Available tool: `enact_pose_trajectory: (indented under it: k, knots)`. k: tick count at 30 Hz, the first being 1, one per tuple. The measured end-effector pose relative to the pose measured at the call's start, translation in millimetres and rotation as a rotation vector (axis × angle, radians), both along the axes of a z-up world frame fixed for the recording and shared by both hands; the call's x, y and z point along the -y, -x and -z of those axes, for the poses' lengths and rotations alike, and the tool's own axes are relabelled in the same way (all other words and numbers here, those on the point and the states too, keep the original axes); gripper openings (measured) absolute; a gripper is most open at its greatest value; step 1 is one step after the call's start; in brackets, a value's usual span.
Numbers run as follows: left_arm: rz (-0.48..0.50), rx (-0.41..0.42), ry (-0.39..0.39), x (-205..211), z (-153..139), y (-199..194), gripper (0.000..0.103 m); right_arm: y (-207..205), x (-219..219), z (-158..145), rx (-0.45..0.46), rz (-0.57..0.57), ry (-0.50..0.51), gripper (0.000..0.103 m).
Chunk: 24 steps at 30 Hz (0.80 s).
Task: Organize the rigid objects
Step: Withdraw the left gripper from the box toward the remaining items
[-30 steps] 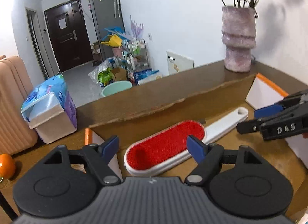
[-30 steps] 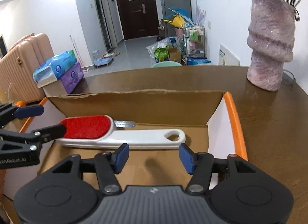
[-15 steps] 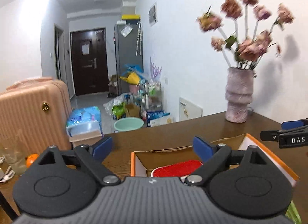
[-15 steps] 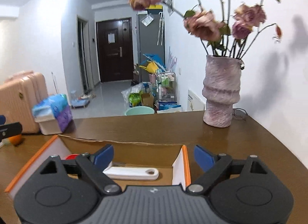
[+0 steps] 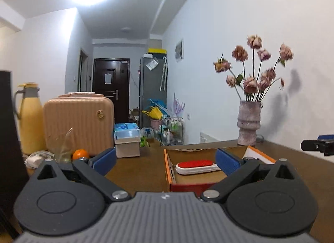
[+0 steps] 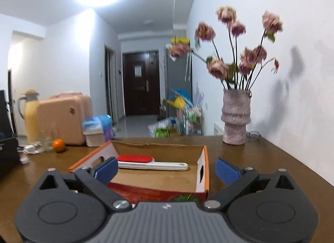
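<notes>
The lint brush (image 6: 152, 162) lies flat on the floor of the open cardboard box (image 6: 205, 169) on the table (image 6: 261, 159), toward the box's far wall. It looks light and stiff: hard white plastic handle, red fuzzy pad on the head. I'd guess the smooth handle is a bit slippery, so pinching across the narrow handle near its middle seems the safest hold — the red pad would give more friction but is wider.

Its long axis runs side to side in the right wrist view, red head to the left, handle with the hang hole pointing right.

The left hand-held gripper (image 5: 165, 159) and the right hand-held gripper (image 6: 166, 167) are both spreading their jaws wide, nothing between them — both sit back from the box.
</notes>
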State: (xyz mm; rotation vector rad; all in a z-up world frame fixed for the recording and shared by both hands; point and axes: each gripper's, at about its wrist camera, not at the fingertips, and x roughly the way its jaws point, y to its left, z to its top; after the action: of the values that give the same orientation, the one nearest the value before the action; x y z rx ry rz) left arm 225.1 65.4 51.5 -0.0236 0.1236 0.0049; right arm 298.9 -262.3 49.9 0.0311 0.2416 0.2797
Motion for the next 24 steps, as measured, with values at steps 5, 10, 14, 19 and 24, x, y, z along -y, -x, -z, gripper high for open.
enact_pose_trajectory:
  k: [5,10,14,19,24]
  knots:
    - [0.009,-0.006,0.034,5,29,45,0.103,65,1,24,0.063,0.007,-0.049,0.103]
    - [0.048,0.055,-0.005,11,49,96,0.103,127,3,50,0.089,0.044,-0.087,0.103]
    - [0.051,0.109,-0.030,8,48,129,0.103,157,10,63,0.096,0.098,-0.110,0.103]
    - [0.047,0.108,0.044,-2,57,149,0.103,183,9,71,0.113,0.114,-0.127,0.103]
    - [0.053,0.100,0.052,-1,61,151,0.103,199,1,73,0.121,0.106,-0.085,0.103]
